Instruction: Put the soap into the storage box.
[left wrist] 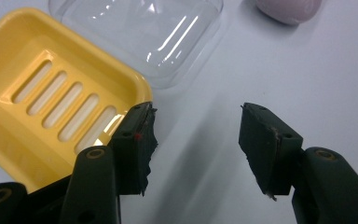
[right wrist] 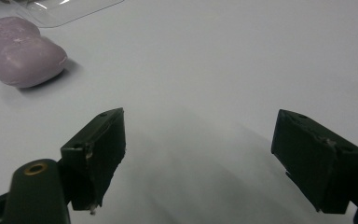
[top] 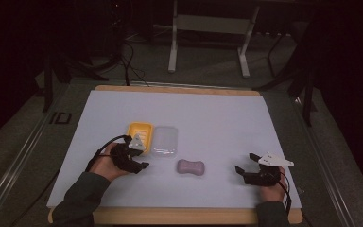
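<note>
On a white tabletop (top: 208, 109), the left hand-held gripper (left wrist: 196, 140) hovers with jaws spread and empty beside a yellow dish (left wrist: 37, 93), likely just set down. Its clear lid (left wrist: 140, 28) lies alongside. Pink soap (top: 190, 167) waits near the spread, empty right hand-held gripper (right wrist: 198, 158).

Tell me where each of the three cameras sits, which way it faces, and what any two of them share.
High view: above the person's side, looking forward and down on the white table; both forearms, left claw and right claw show.
Left gripper view: on the left claw, looking past its open jaws at the slotted yellow plastic soap dish.
Right gripper view: on the right claw, low over bare table, jaws open.
Shared: all three show the pale purple soap bar and clear plastic lid.
</note>
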Available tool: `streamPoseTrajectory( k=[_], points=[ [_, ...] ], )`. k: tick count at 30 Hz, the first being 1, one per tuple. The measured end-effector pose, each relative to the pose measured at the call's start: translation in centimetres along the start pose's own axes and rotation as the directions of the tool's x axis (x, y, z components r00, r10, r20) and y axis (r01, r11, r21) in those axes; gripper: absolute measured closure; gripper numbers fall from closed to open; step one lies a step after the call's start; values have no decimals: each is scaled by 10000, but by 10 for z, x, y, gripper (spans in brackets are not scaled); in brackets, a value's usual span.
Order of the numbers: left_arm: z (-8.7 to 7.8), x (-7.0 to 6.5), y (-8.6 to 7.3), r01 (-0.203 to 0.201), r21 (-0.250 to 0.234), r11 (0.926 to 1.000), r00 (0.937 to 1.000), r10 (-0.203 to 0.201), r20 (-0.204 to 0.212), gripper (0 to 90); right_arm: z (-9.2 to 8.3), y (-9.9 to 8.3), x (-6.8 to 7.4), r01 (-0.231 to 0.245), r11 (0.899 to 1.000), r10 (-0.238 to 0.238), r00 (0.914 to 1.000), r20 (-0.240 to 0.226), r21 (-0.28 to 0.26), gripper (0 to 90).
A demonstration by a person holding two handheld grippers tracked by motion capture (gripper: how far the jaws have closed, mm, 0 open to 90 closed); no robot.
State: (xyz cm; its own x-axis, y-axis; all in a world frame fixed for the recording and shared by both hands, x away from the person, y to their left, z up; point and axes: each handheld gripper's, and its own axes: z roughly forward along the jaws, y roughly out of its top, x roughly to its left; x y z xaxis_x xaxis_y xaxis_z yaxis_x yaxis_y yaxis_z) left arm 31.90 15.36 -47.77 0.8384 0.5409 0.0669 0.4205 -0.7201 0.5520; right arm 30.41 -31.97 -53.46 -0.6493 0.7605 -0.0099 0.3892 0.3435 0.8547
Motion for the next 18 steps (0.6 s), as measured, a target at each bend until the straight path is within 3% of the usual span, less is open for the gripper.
streamPoseTrajectory(
  k=[18],
  points=[
    [-6, 8, 29, -500, -25, 9987, 9987, 499, -128, 469, 0, 0, 0, -2, 10000, 2, 10000, -21, 10, 174]
  ],
)
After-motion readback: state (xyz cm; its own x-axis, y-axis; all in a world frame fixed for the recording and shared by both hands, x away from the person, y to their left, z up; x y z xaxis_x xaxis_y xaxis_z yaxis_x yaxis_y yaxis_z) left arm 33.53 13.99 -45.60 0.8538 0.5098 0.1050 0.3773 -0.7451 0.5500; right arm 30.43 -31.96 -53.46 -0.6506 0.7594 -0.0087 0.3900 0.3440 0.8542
